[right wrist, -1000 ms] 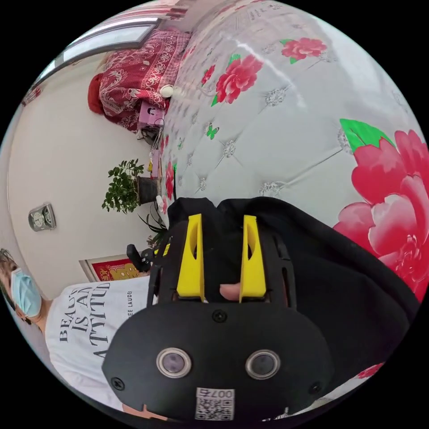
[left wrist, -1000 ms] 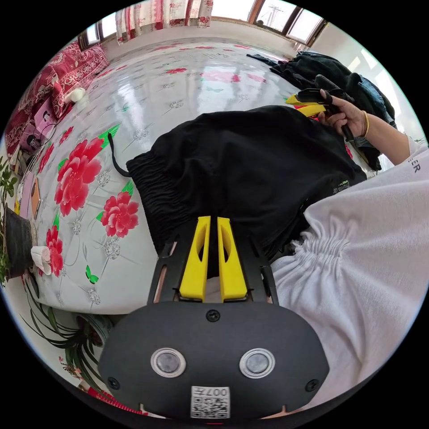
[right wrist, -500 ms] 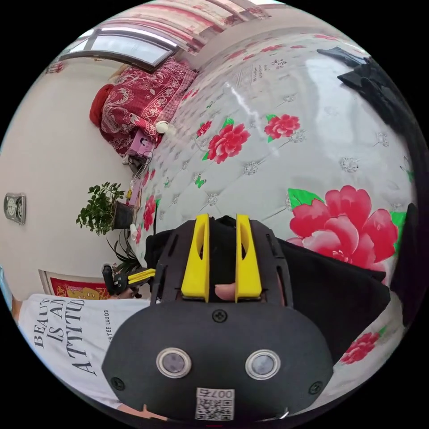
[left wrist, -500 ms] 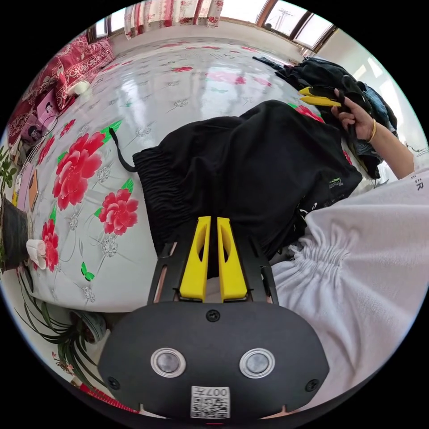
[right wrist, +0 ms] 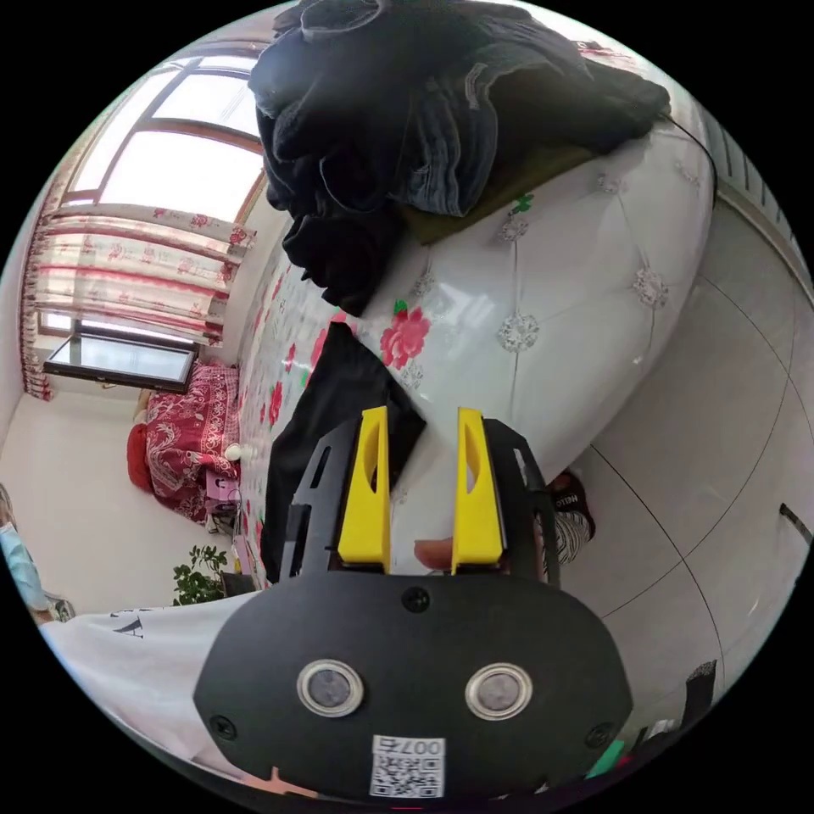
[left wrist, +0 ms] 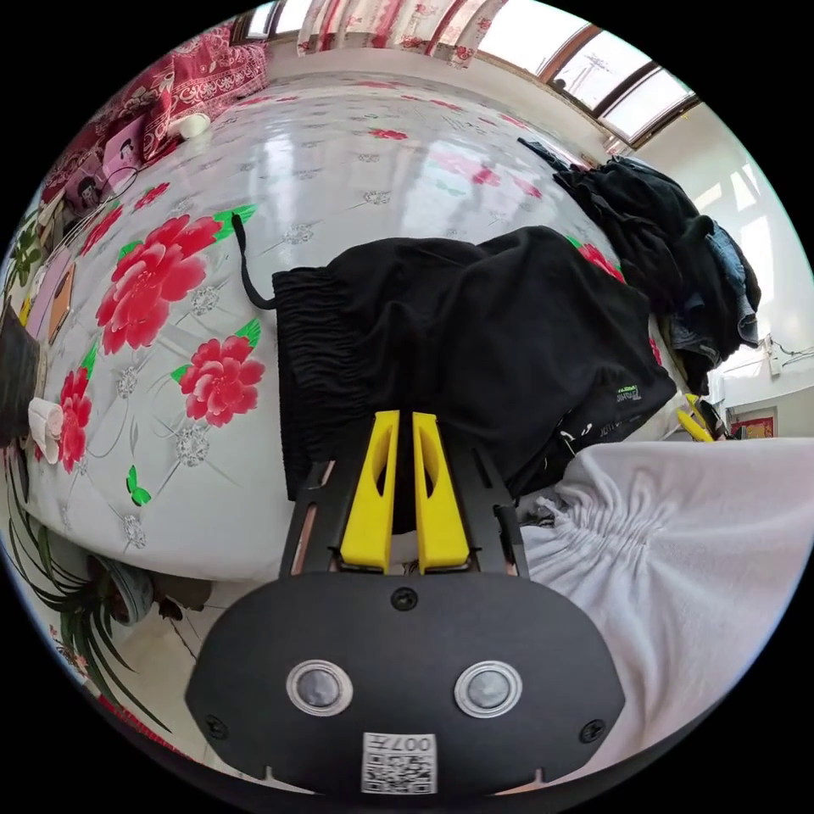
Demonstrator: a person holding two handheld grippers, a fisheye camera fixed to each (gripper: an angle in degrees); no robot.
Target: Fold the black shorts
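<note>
The black shorts (left wrist: 475, 331) lie folded on the white floral bed (left wrist: 339, 170), waistband and drawstring toward the left in the left gripper view. My left gripper (left wrist: 405, 421) is at their near edge, where the cloth droops off the bed, and its yellow jaws are closed on the black cloth. My right gripper (right wrist: 421, 417) is open with nothing between its jaws, off the side of the bed above the floor. A corner of the shorts (right wrist: 339, 407) lies just beyond it. A yellow bit of the right gripper (left wrist: 694, 421) shows past the shorts' hem.
A heap of dark clothes (left wrist: 678, 246) sits on the bed beside the shorts, and looms large as the clothes heap (right wrist: 441, 110) in the right gripper view. The person's white shirt (left wrist: 678, 551) is close by. Tiled floor (right wrist: 704, 475), a shoe (right wrist: 572, 517), a plant (right wrist: 199, 577), and a red quilt (left wrist: 195, 76) are around.
The right gripper has left the shorts and swung off the bed's side toward the floor, jaws wider than before. The left gripper stays at the shorts' near edge.
</note>
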